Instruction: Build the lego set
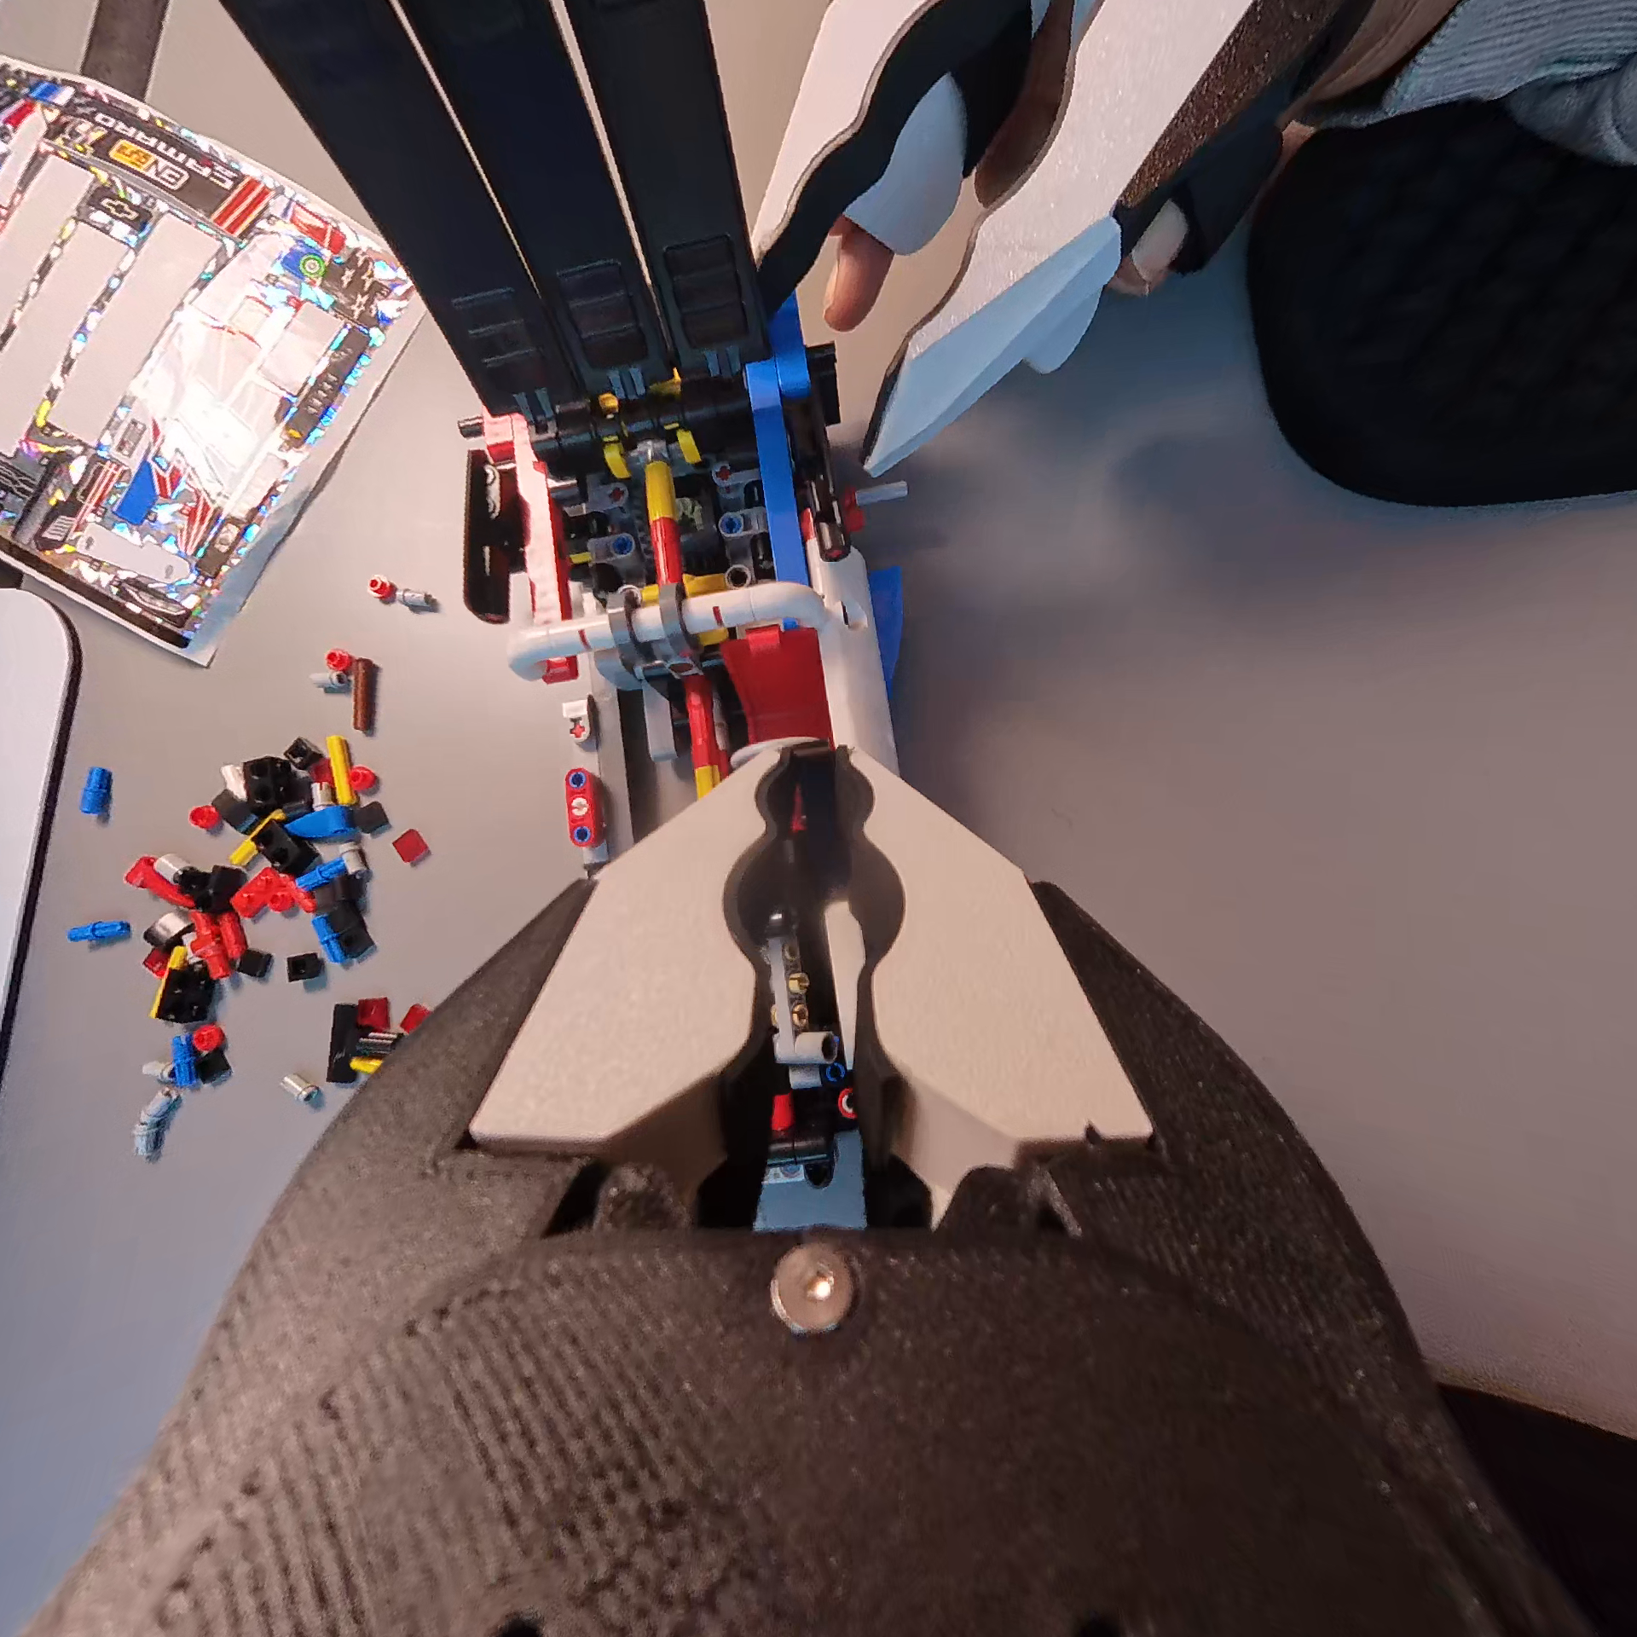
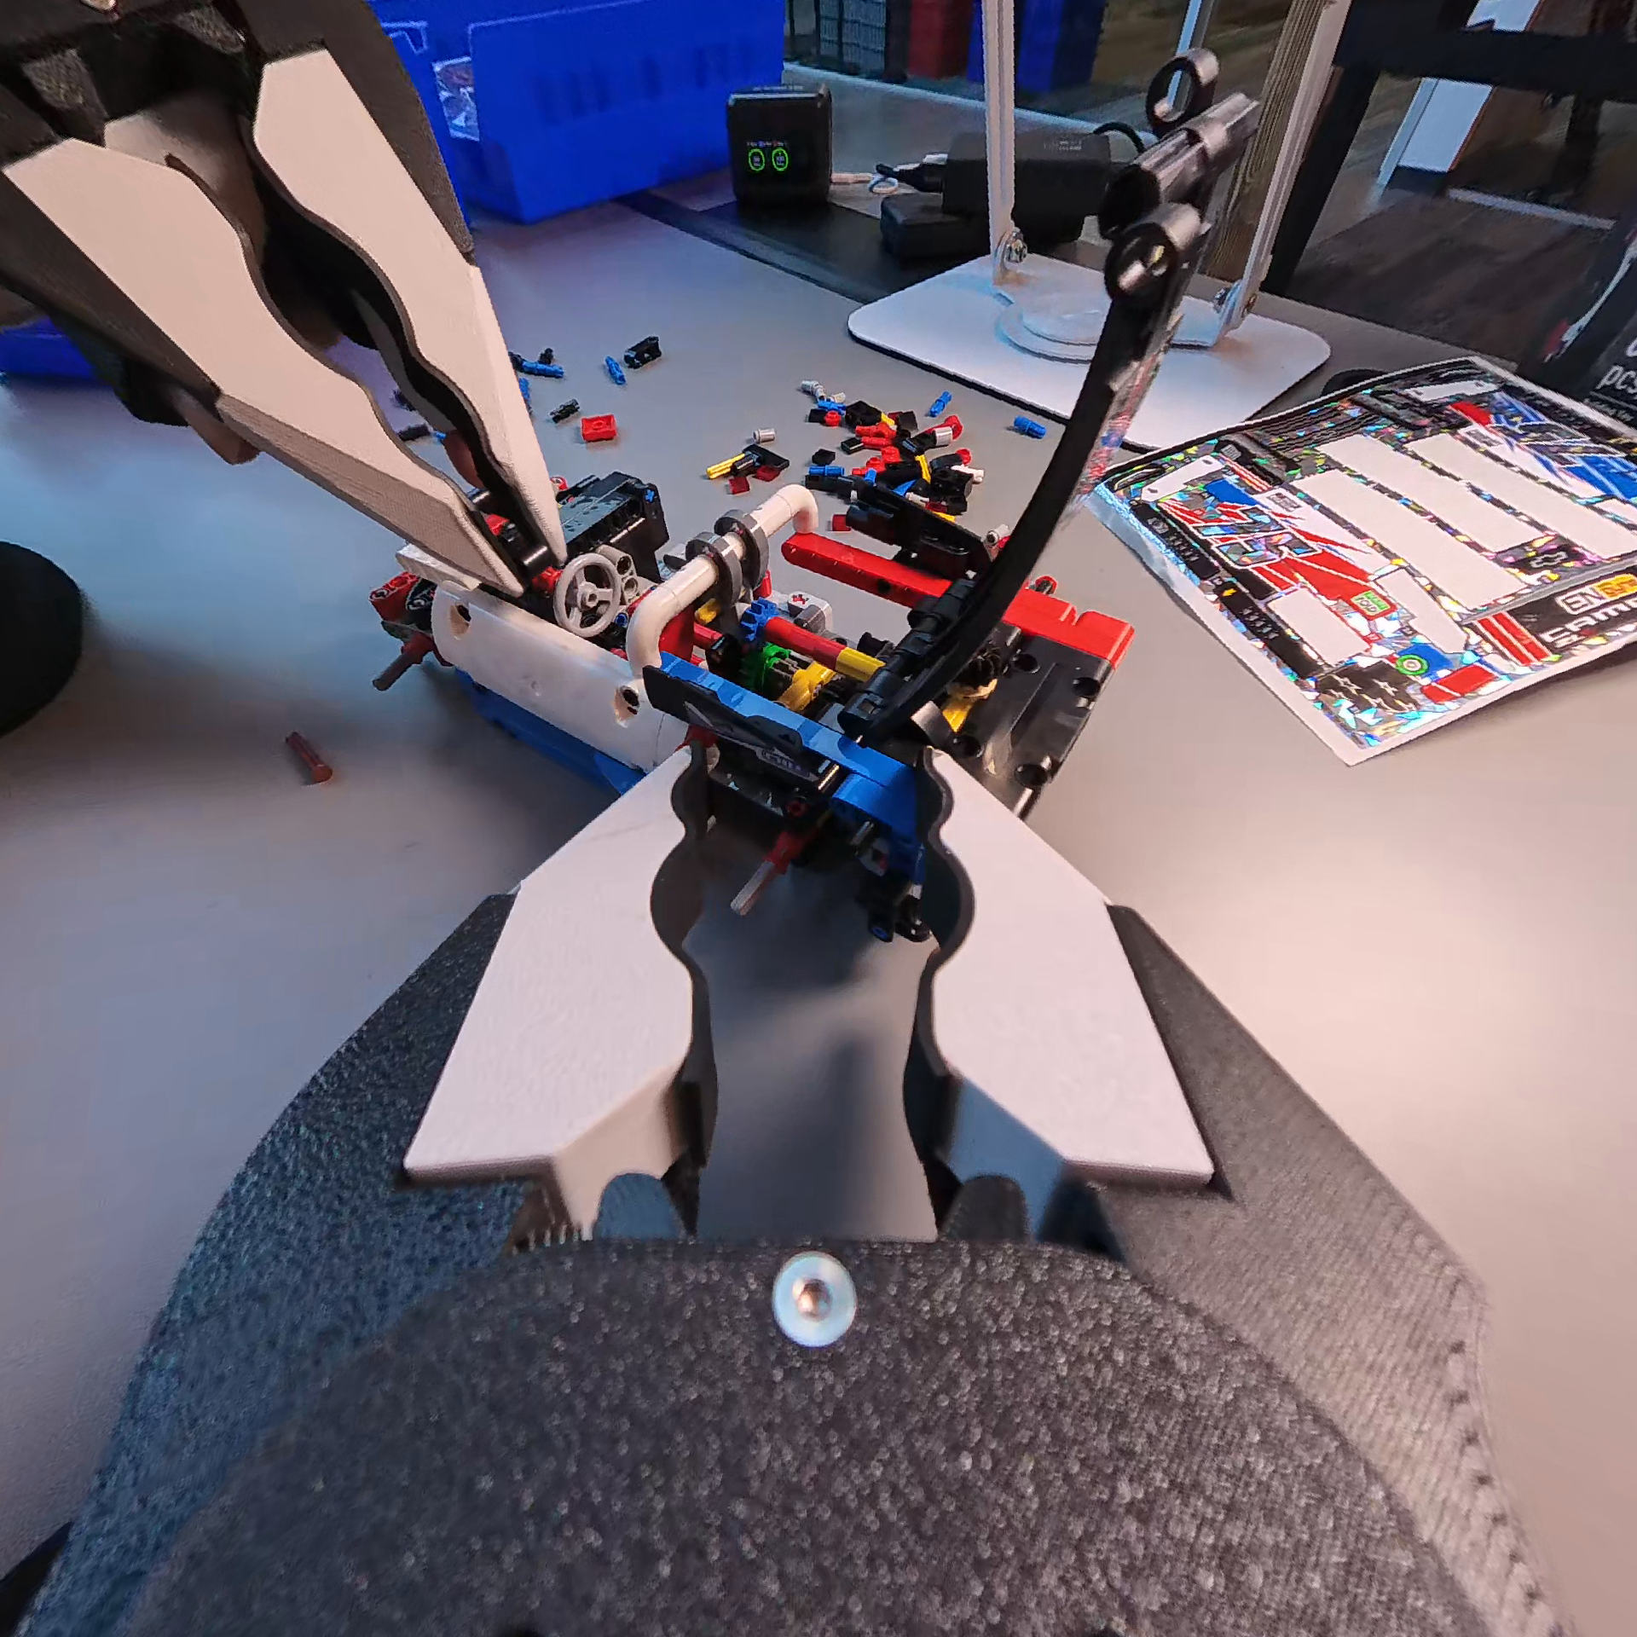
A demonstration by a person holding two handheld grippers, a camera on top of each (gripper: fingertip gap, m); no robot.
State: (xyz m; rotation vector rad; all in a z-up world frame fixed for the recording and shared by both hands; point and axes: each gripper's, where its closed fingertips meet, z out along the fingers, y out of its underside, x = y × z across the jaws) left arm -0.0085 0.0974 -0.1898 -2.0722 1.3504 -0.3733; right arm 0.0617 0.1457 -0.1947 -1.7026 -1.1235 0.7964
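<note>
Off to the left of my left hand-held gripper [image 1: 810,771] lies a scatter of small red, black, blue and yellow loose plastic pieces [image 1: 257,895] on the grey worktop [image 1: 1240,797], and farther ahead on that side a shiny sticker sheet [image 1: 168,372] lies flat. My left hand-held gripper itself is closed down on the near end of the half-built red, white and blue car model [image 1: 691,567]; its two pale fingers [image 1: 655,957] meet at the tips, with only a narrow slot between them, and parts of the model show through that slot. The model stretches straight ahead from those fingertips, with three long black curved strips [image 1: 496,177] rising from its far end.

My right hand-held gripper [image 2: 810,779] stands wide apart, its pale fingers [image 2: 576,1001] straddling the blue side of the car model [image 2: 753,673] without pinching it; the tips sit just beside the blue panel on either side, and I cannot tell whether they touch it. A thin white-tipped axle pokes out of the model into the gap between them. To the left and ahead, the left hand-held gripper [image 2: 531,567] comes down from above onto the white end of the model. Beyond the model lies the pile of loose pieces [image 2: 895,452], and to the right the sticker sheet [image 2: 1382,549].
</note>
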